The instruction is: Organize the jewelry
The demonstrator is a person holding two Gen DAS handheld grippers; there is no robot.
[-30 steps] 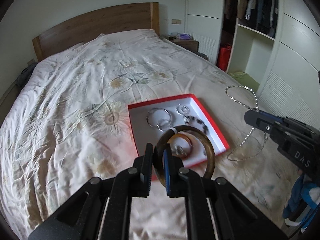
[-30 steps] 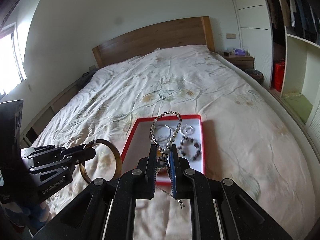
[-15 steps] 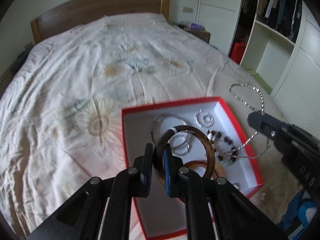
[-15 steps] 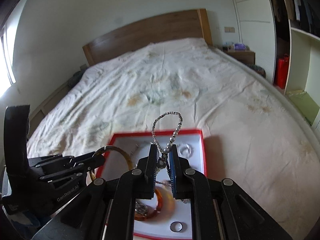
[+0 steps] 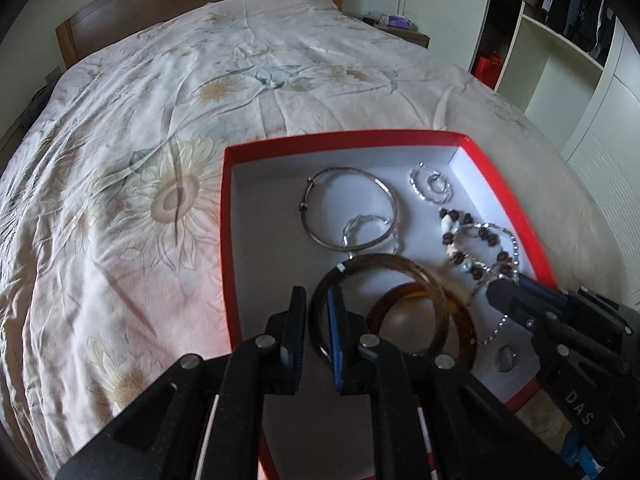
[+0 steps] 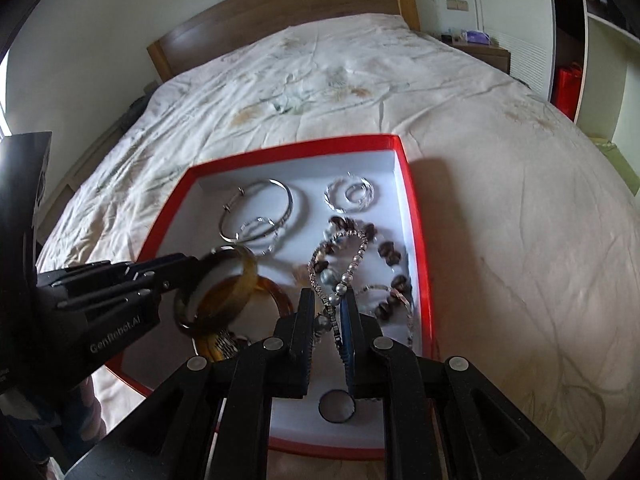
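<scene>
A red-rimmed white box [image 5: 228, 240] lies on the bed with several pieces of jewelry in it. My left gripper [image 5: 317, 292] is low over the box's near part, still shut on the rim of a dark brown bangle [image 5: 384, 258]; its jaws are opening. That bangle leans on an amber bangle [image 5: 464, 332] in the box. My right gripper [image 6: 327, 296] pinches a silver bead necklace [image 6: 344, 236], whose loop stands up over a dark beaded bracelet [image 6: 390, 254]; its jaws are opening too. A silver bangle [image 5: 390, 200] and clear rings [image 5: 434, 186] lie farther back.
The box sits near the foot of a bed with a floral cover [image 5: 168, 200] and a wooden headboard [image 6: 280, 12]. A small ring [image 6: 337, 406] lies at the box's near edge. An open wardrobe [image 5: 560, 60] and a nightstand [image 6: 480, 50] stand to the right.
Both grippers have come down and forward from above the bed into the box. The brown bangle now rests against the amber one, and the necklace hangs over the beaded bracelet.
</scene>
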